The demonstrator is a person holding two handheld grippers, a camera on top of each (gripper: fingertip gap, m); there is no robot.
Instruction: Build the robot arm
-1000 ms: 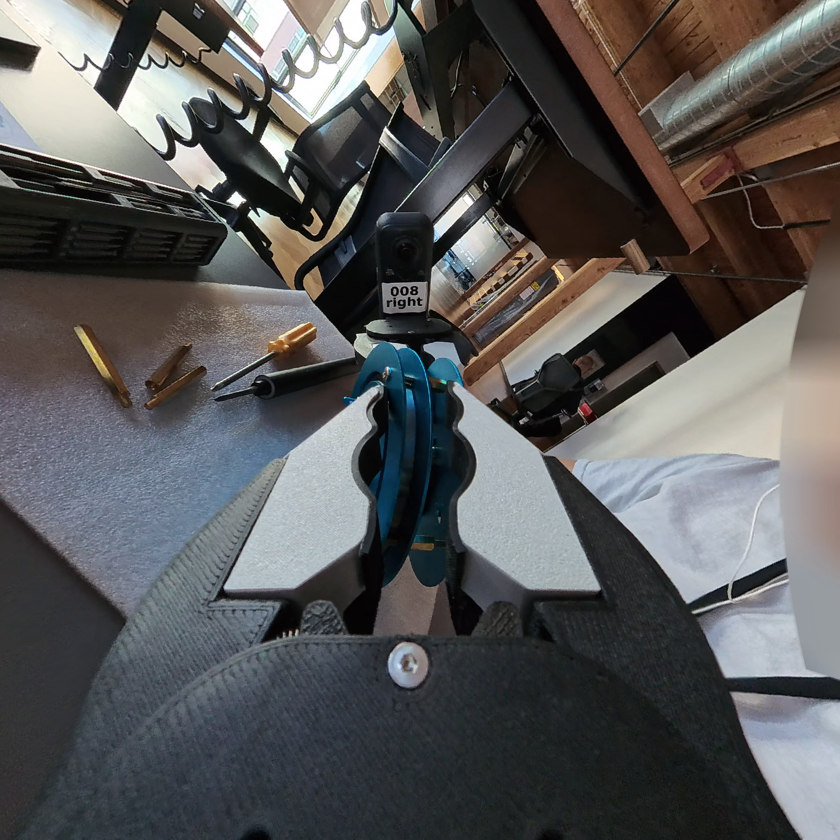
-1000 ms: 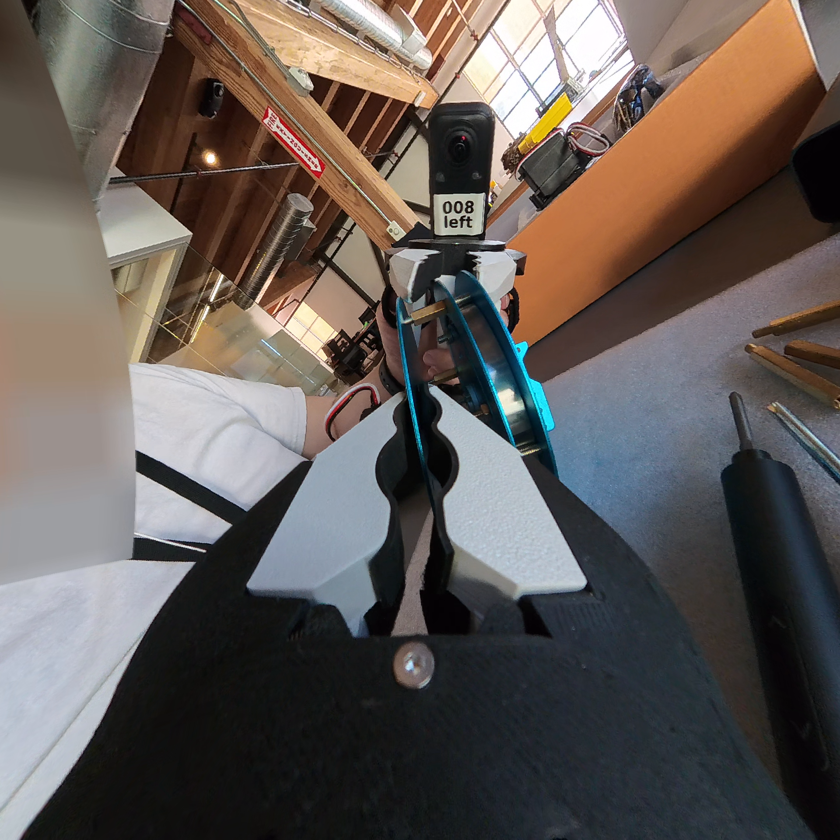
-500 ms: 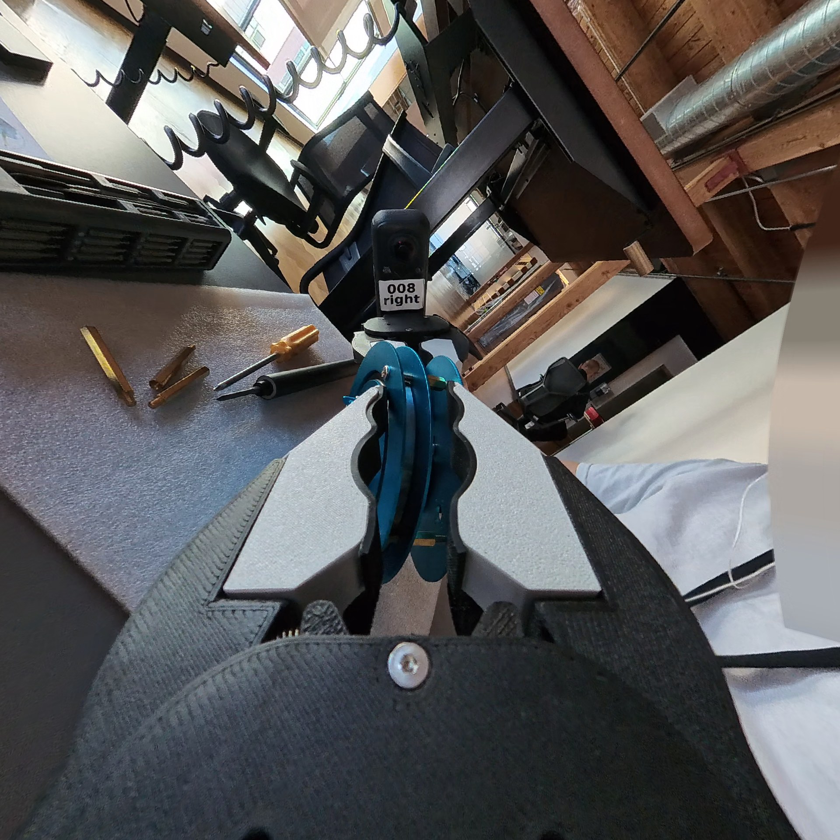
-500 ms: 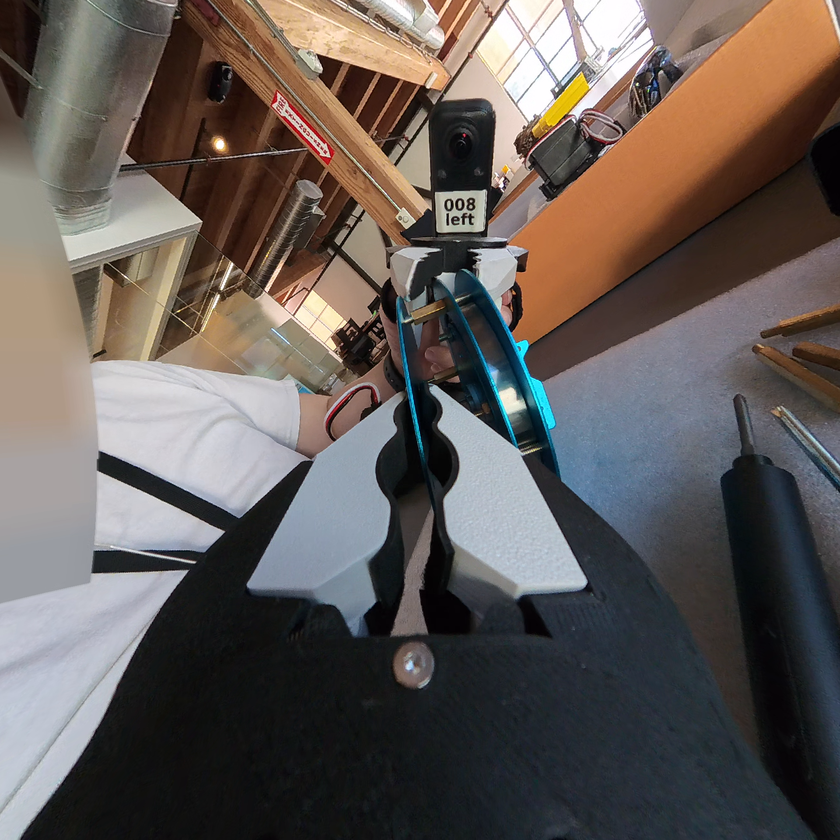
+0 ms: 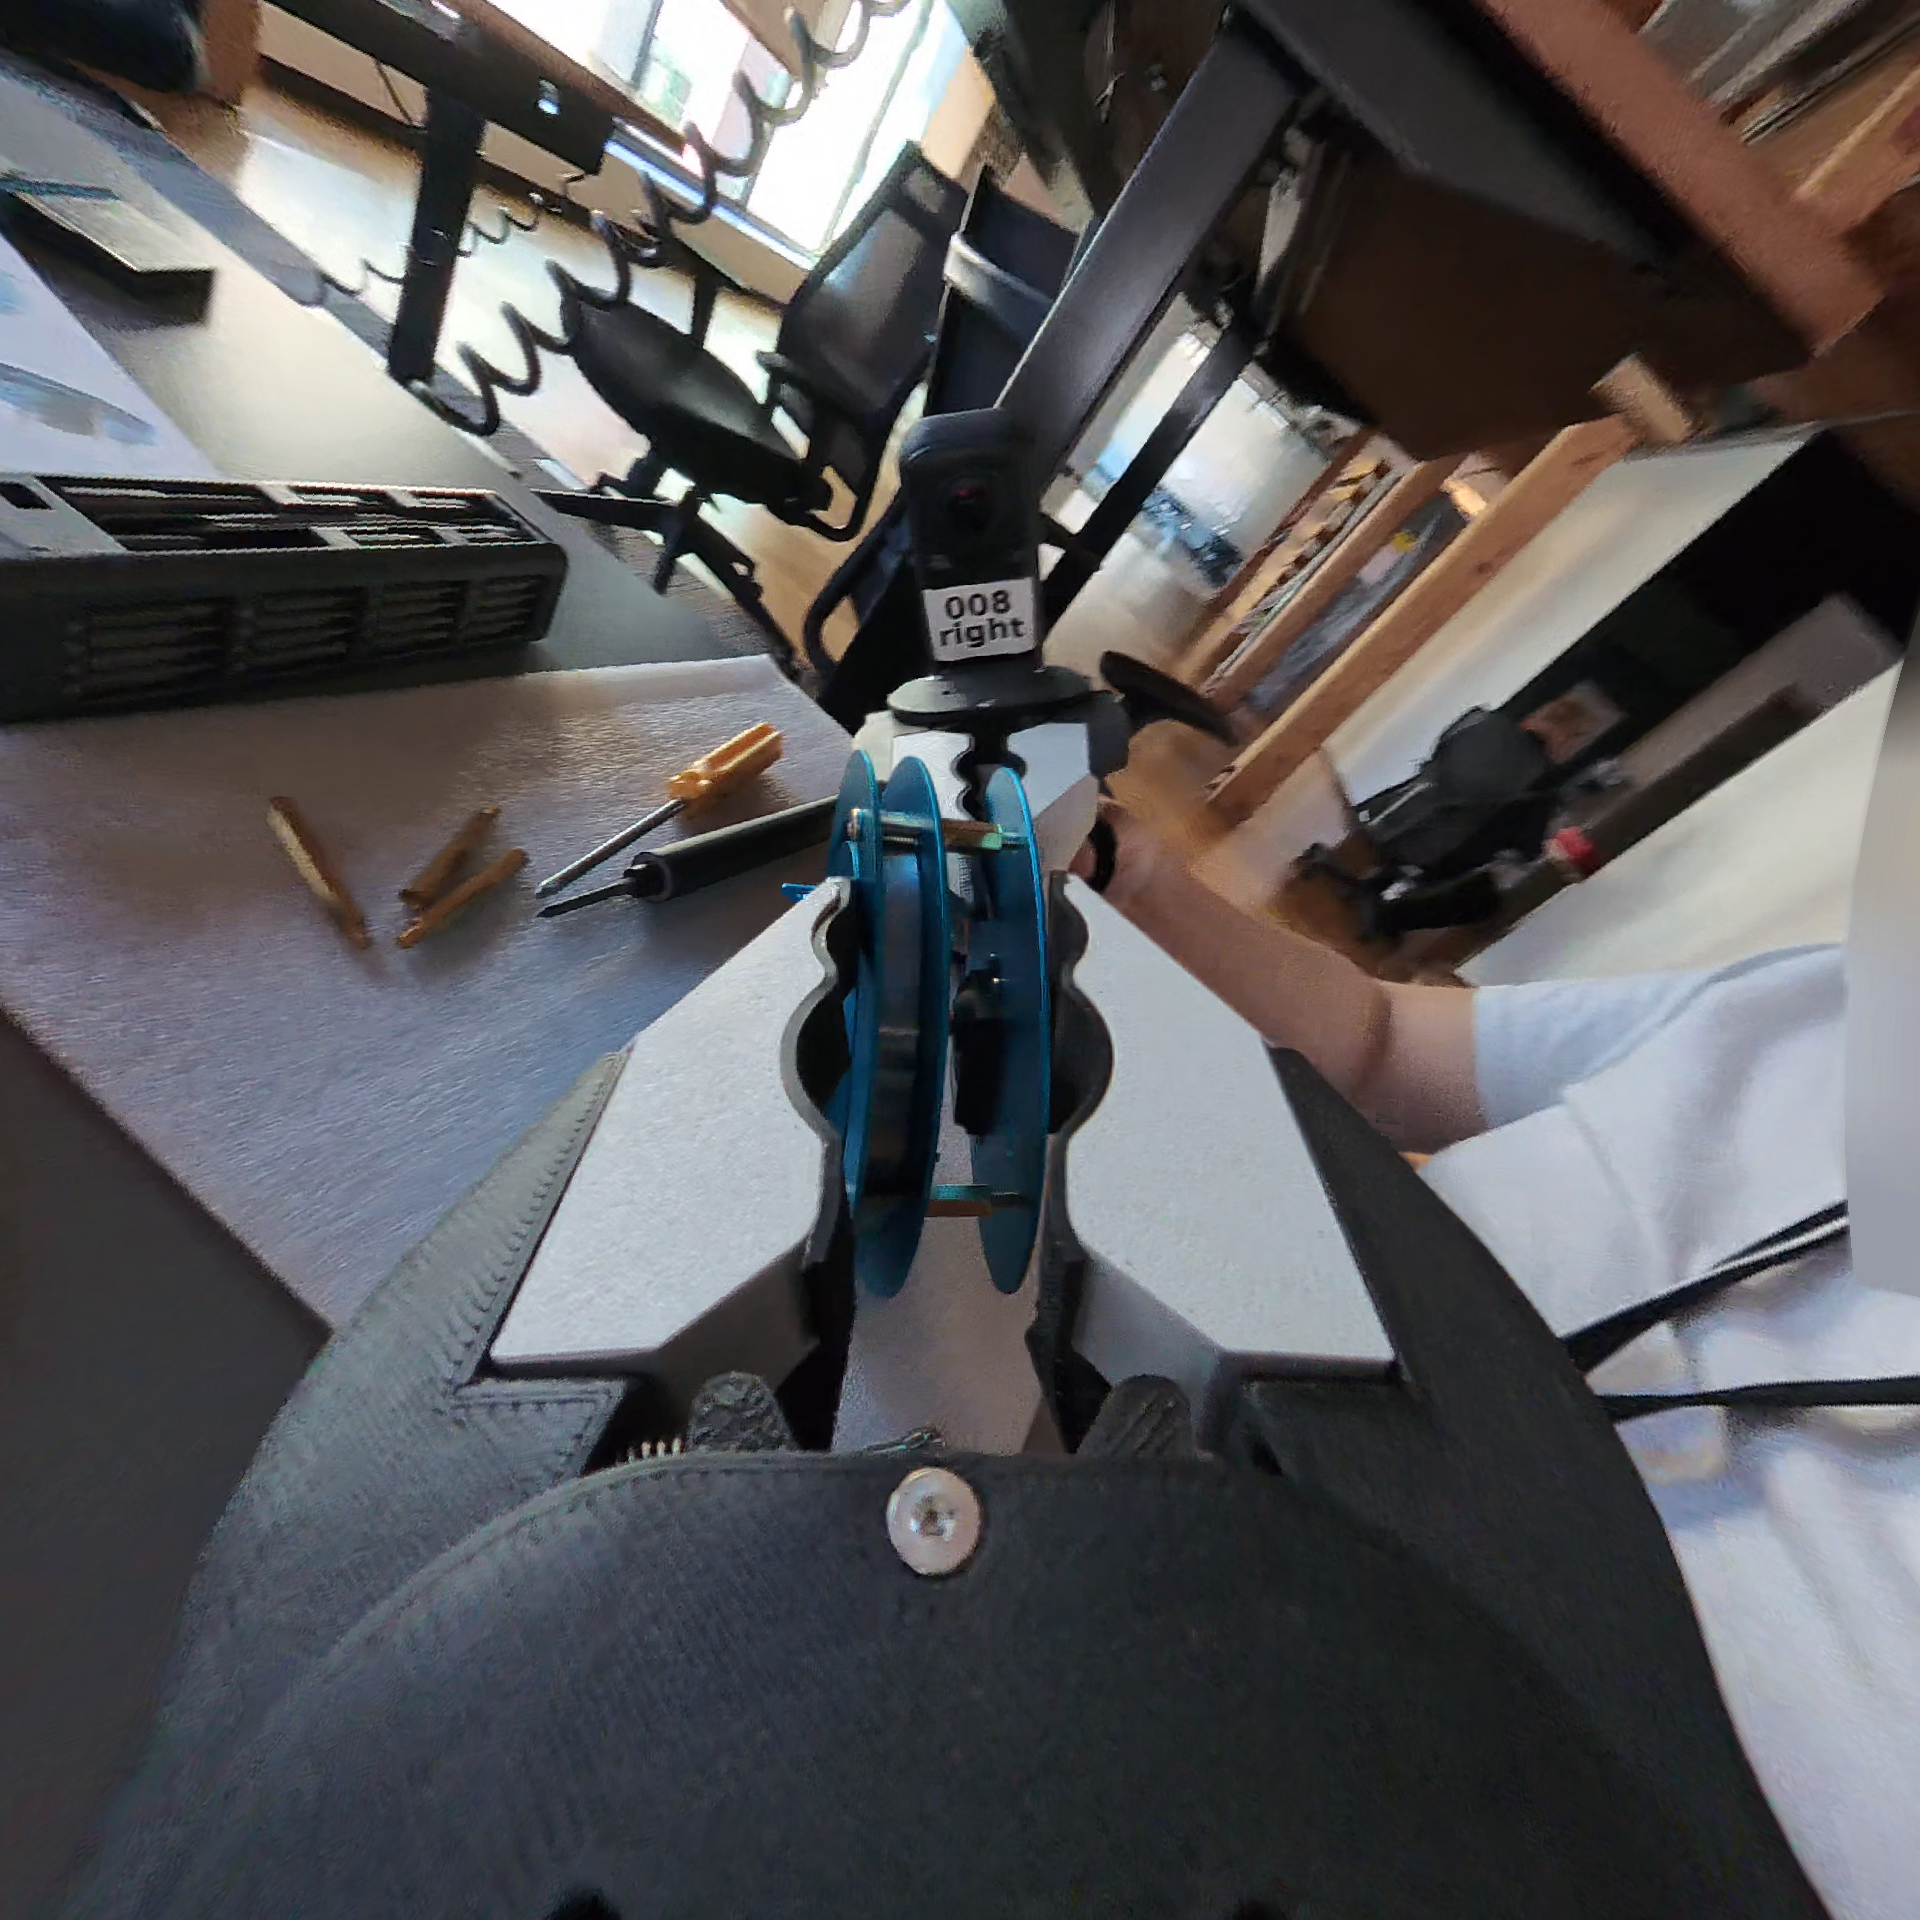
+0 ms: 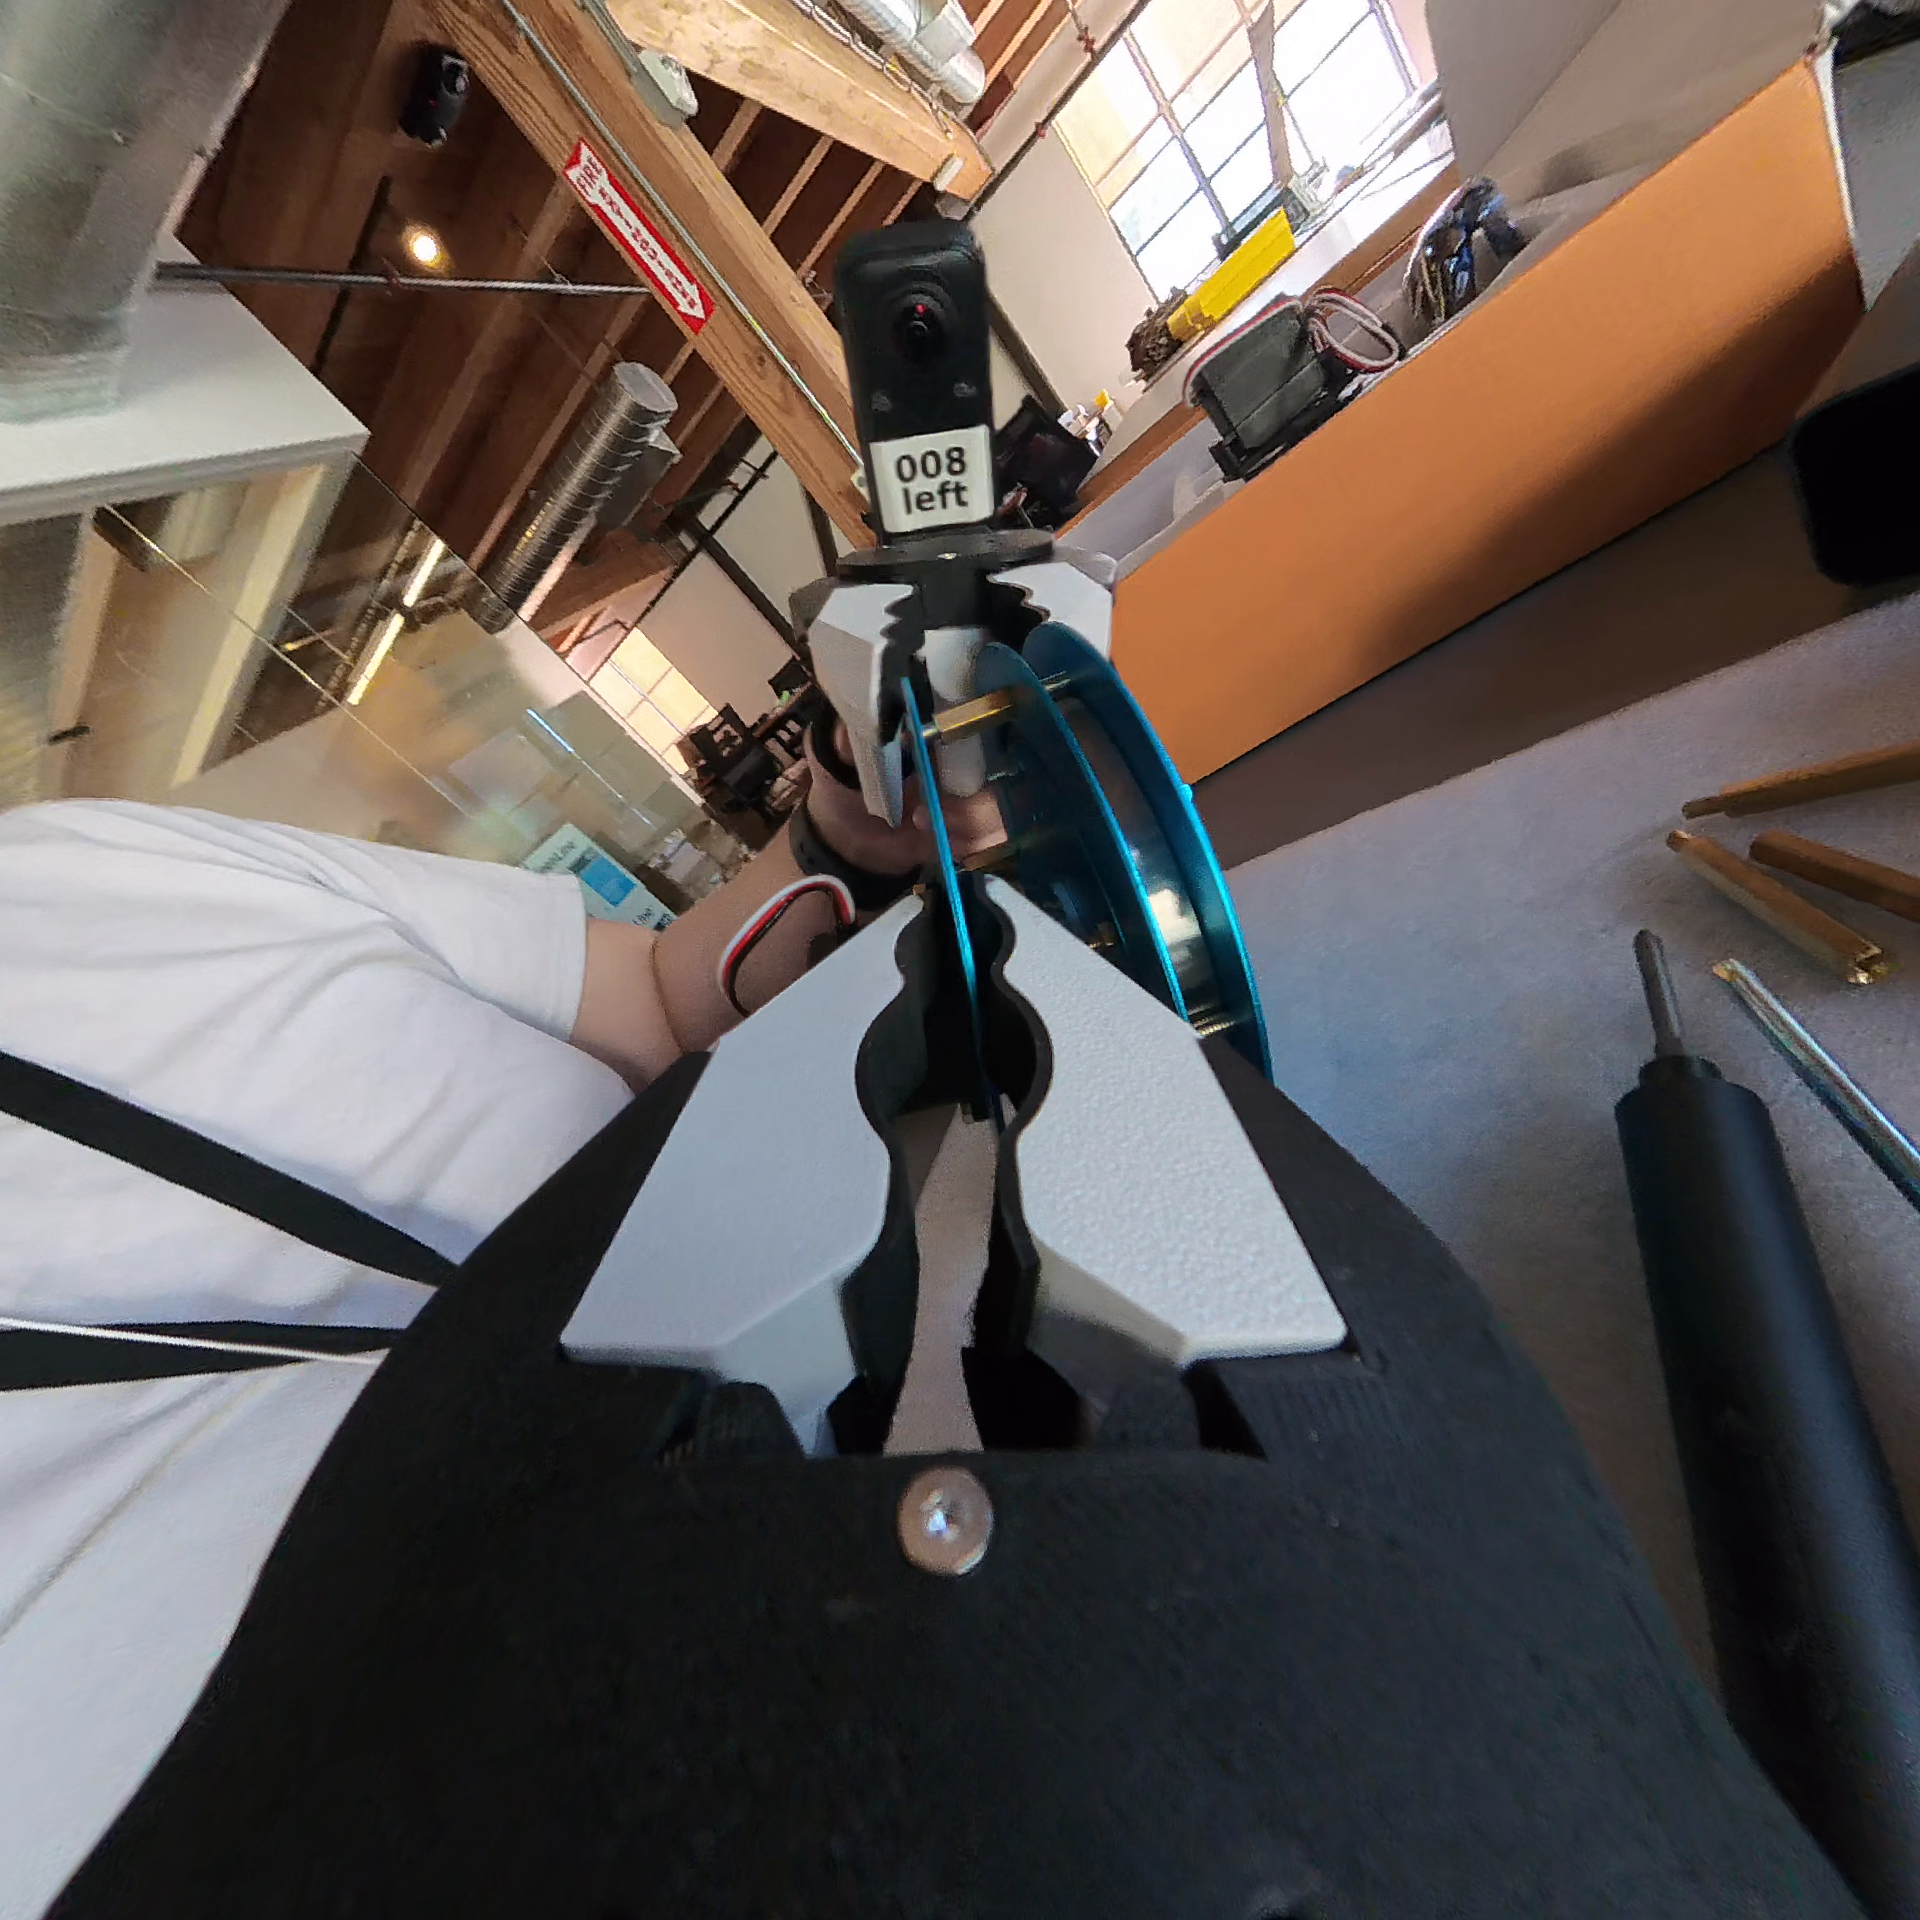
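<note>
A blue assembly [image 5: 904,997] of round plates joined by brass standoffs hangs between both grippers above a grey mat [image 5: 260,1039]. My left gripper [image 5: 940,894] is shut across the assembly, one finger against each outer plate. In the right wrist view my right gripper [image 6: 961,904] is shut on the edge of one thin blue plate [image 6: 940,810]. The bigger blue disc [image 6: 1174,831] lies to its right. The two grippers face each other: the right gripper [image 5: 977,774] shows beyond the plates, and the left gripper [image 6: 961,675] shows at the far side.
On the mat lie several brass standoffs [image 5: 312,868], an orange-handled screwdriver [image 5: 717,764] and a black-handled screwdriver [image 5: 727,862], the last also close at the right in the right wrist view [image 6: 1766,1351]. A black bit case [image 5: 260,603] stands behind. A person's white shirt [image 6: 260,1039] is close by. My two grippers' fingertips are within a few centimetres of each other. Both grippers' tips are roughly 20 centimeters from the black bit case [image 5: 260,603].
The blue assembly has turned, so its plates now show edge-on and farther apart in the left wrist view. The left fingers stand slightly wider. Both grippers keep their hold.
</note>
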